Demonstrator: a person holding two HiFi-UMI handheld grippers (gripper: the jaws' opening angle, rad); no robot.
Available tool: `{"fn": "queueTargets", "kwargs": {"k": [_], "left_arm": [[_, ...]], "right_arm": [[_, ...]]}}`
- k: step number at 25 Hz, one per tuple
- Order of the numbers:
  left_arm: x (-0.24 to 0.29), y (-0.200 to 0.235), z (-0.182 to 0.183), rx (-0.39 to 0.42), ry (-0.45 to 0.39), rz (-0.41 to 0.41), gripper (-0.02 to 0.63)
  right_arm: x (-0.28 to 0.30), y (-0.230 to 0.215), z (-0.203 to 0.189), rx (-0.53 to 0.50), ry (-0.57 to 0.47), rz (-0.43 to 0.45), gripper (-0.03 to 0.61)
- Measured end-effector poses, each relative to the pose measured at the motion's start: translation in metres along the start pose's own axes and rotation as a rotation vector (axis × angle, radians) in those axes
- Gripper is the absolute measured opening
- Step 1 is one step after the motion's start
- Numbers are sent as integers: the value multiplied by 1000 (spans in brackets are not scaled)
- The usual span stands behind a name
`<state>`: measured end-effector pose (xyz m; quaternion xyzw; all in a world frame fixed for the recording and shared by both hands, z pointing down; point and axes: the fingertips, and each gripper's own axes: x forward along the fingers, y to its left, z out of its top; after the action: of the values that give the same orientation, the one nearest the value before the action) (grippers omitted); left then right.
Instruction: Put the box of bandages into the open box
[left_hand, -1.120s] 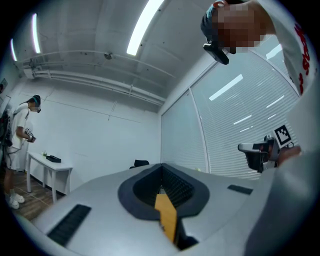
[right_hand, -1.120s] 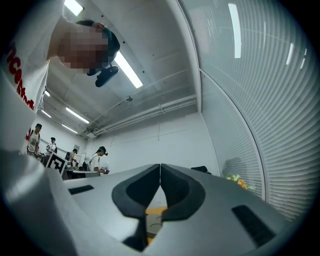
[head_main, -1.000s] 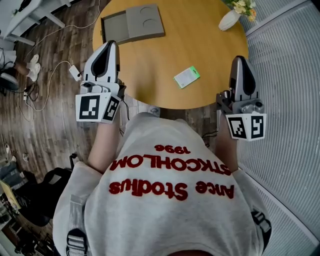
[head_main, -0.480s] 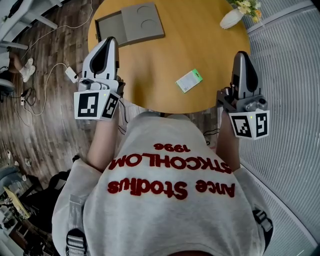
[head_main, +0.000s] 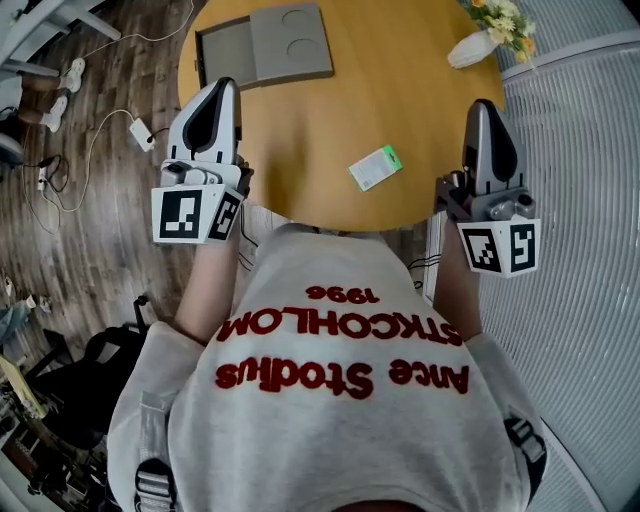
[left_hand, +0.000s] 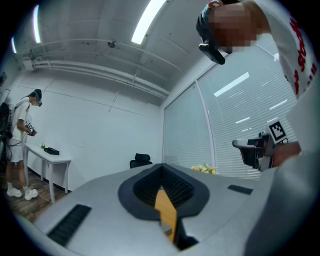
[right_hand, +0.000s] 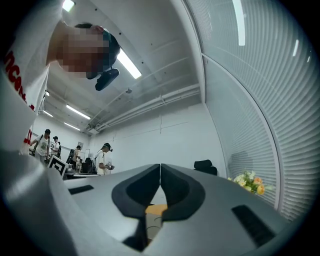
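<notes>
White and green carton: the box of bandages (head_main: 374, 167) lies flat on the round wooden table (head_main: 400, 90), ahead of the right gripper (head_main: 483, 112) and inward of it, touching neither tool.
Handling: judged light, thin-walled card. It should be stiff along the edges and liable to dent on the broad faces, and the smooth print may slide on the wood.
Where to hold: across the narrow width, on the two long edges near mid-length. As the carton lies flat, a low approach would be called for.
Open box: grey (head_main: 265, 45), tray and lid side by side at the far rim. It sits ahead of the left gripper (head_main: 218, 95) and a little to its inner side, well apart from the carton.
Right gripper: jaws closed together with nothing between them, held at the near rim of the table on its outer side.
Left gripper: tips meet and nothing is held. It sits at the near left rim.
Vase: white, with flowers (head_main: 470, 47), at the far rim ahead of the right gripper.
Floor: cables (head_main: 100, 150) outward of the left gripper.
Status: carton untouched. The jaws would have to part before any pick.
</notes>
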<state>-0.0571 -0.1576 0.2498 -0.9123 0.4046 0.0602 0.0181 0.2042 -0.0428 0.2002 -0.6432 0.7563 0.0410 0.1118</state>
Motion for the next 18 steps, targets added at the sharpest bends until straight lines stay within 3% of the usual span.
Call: {"fn": "queueTargets", "kwargs": {"k": [9,12,18], "left_arm": [[-7,10,-5,14,-7,66,6],[-5,13,-10,19,-3,80,6],[-8,17,-26,40,32,103,6]], "right_arm": [[-1,-8,-18,32,27,52,6],[4,-1,-33,99,71,150,8],[5,30,-82,108,198,343,8]]}}
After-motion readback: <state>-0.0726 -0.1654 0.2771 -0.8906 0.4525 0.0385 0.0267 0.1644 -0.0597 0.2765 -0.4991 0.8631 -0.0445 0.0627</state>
